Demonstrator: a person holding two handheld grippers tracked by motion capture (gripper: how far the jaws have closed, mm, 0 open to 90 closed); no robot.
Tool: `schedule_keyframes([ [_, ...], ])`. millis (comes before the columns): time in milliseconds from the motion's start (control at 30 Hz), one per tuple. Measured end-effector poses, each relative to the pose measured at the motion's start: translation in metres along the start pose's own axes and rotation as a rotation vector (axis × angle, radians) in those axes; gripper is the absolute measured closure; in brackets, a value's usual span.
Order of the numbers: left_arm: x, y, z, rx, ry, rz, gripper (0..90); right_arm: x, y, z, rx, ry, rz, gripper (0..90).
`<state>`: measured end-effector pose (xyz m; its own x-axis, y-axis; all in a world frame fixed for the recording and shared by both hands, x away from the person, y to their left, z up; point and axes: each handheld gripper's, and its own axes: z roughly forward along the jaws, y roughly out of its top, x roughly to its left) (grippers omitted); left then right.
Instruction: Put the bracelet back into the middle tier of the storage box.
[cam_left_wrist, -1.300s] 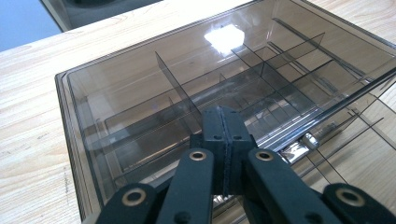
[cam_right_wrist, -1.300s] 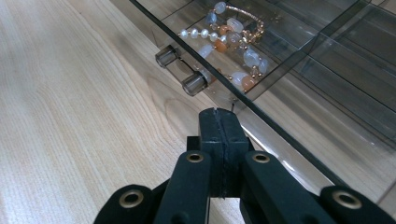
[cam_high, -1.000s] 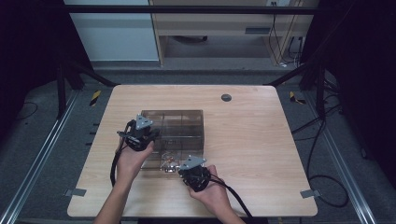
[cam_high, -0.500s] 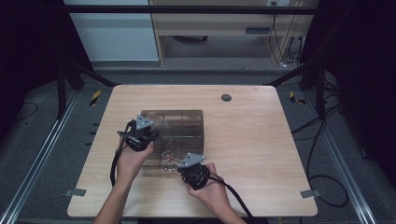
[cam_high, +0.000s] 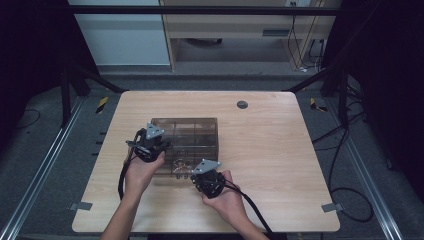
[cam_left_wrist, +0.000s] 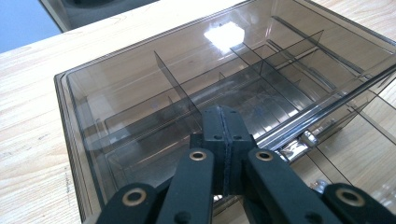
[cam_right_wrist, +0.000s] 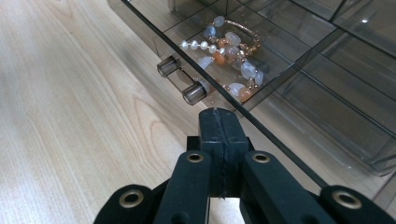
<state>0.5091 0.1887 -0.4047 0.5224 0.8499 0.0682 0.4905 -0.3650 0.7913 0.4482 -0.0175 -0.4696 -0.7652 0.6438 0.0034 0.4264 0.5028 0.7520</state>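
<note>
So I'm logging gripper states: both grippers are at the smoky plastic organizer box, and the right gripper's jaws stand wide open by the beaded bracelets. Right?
Not quite. The right gripper is shut, jaws pressed together, as the right gripper view shows. The rest holds: both are at the organizer box, the left gripper too, and the beaded bracelets lie just ahead.

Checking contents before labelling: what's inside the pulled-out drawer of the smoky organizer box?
Beaded bracelets, pearl, orange and pale stones, lie in one front compartment of the drawer; neighbouring compartments look empty. The box covers the drawer's rear, so anything there is hidden.
</note>
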Motion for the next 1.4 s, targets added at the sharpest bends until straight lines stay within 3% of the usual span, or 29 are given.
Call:
schedule_keyframes([
  [633,0.000,0.000,0.000,-0.012,-0.011,0.018,89.6,-0.010,0.002,0.004,0.013,-0.016,0.007,90.0],
  [900,0.000,-0.001,-0.001,-0.010,-0.004,-0.002,89.7,-0.015,0.003,0.007,0.017,-0.025,0.013,90.0],
  [1400,-0.001,-0.001,0.000,-0.010,0.004,0.004,89.7,-0.020,0.005,0.010,0.020,-0.030,0.023,90.0],
])
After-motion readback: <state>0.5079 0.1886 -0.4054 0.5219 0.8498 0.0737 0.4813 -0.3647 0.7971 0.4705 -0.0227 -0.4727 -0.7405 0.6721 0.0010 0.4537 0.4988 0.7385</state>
